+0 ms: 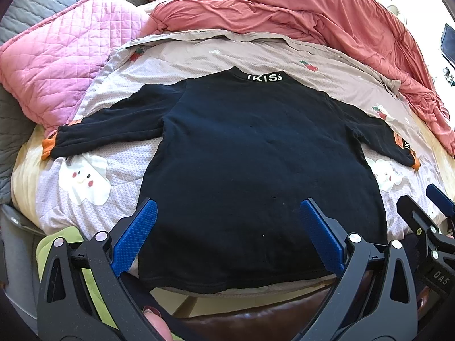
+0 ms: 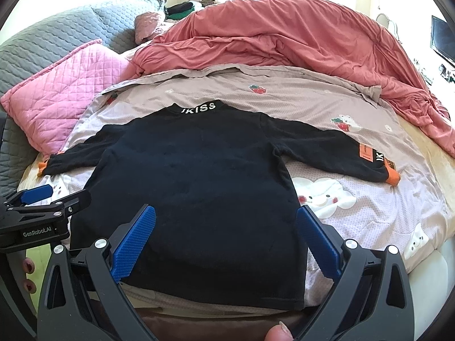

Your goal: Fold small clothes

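A small black long-sleeved top (image 1: 241, 164) lies flat on the bed, back up, collar reading "IKISS" at the far end, sleeves spread with orange cuffs (image 1: 47, 149). It also shows in the right wrist view (image 2: 199, 187). My left gripper (image 1: 227, 207) is open and empty, hovering over the near hem, its blue pads (image 1: 136, 233) straddling the lower body. My right gripper (image 2: 226, 213) is open and empty over the hem too. Each gripper appears in the other's view, the right one (image 1: 426, 213) at the right edge, the left one (image 2: 51, 199) at the left edge.
The top rests on a pale printed sheet (image 1: 93, 216) with cloud and strawberry figures. A pink quilted pillow (image 1: 57, 65) lies at the left, a bunched salmon duvet (image 1: 298, 8) at the back and right, a grey quilted headboard (image 2: 42, 39) behind. A green cloth (image 1: 57, 244) lies near left.
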Action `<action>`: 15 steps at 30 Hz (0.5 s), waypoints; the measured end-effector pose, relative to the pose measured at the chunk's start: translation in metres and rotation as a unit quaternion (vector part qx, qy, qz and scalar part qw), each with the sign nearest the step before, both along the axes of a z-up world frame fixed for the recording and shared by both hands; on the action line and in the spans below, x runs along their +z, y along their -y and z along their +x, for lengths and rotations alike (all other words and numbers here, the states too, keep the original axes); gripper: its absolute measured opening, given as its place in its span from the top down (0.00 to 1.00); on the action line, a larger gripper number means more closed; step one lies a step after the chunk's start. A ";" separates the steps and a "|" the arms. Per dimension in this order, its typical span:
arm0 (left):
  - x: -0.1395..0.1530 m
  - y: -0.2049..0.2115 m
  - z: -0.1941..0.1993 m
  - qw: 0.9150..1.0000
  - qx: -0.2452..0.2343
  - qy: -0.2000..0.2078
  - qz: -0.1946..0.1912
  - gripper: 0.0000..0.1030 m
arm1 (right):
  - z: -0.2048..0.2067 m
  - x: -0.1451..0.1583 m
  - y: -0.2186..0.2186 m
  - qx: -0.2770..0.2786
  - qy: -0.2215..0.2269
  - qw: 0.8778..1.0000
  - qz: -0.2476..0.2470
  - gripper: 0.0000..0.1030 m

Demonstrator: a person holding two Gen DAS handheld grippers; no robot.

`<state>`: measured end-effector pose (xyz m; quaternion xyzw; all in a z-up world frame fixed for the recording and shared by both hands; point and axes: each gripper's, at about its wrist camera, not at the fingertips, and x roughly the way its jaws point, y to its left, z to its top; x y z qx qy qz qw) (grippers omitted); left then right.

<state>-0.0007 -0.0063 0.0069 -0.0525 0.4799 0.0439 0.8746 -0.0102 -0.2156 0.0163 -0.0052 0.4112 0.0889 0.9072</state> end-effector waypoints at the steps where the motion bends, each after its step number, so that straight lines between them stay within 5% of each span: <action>1: 0.000 0.000 0.001 1.000 0.000 0.000 0.000 0.08 | 0.001 0.000 0.001 -0.001 -0.001 1.000 0.001 0.04; 15: -0.009 0.005 0.051 1.000 -0.003 -0.003 0.011 0.08 | 0.043 0.006 0.021 -0.034 0.014 0.999 -0.008 0.04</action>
